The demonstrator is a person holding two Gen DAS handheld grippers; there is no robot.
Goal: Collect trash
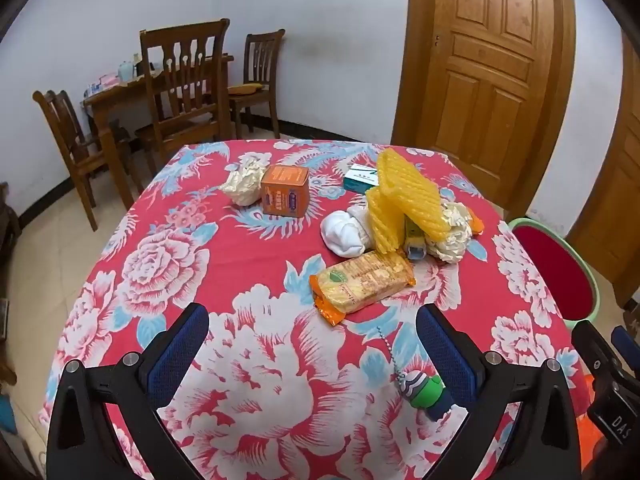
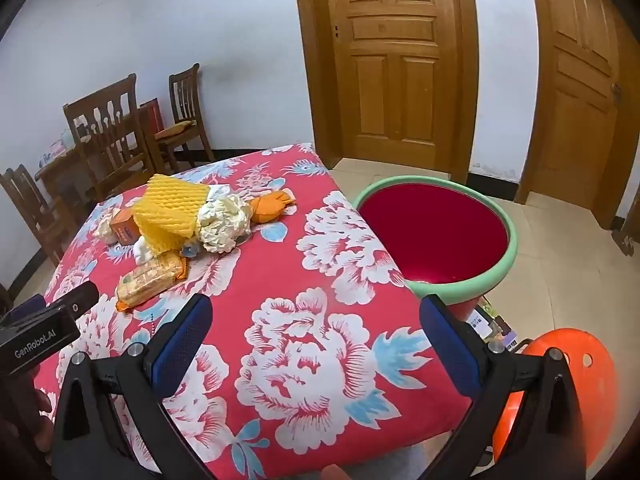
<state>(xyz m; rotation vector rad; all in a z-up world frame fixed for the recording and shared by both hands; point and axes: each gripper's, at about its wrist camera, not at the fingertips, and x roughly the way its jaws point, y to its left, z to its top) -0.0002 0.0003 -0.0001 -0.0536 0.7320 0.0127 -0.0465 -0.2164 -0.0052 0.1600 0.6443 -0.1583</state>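
Where the trash lies heaped toward the far side of the table point(image 1: 256, 264), a yellow foam net point(image 1: 404, 196) leans over crumpled paper point(image 1: 452, 232), with an orange-ended cracker packet point(image 1: 360, 280) just nearer. The red floral cloth covers the table; a red, green-rimmed bin point(image 2: 500, 216) stands beside it on pale tile before wooden doors. "GenRobot.AI" marks the left gripper point(image 1: 312, 340). It and the right gripper point(image 2: 316, 328) gape wide, holding nothing.
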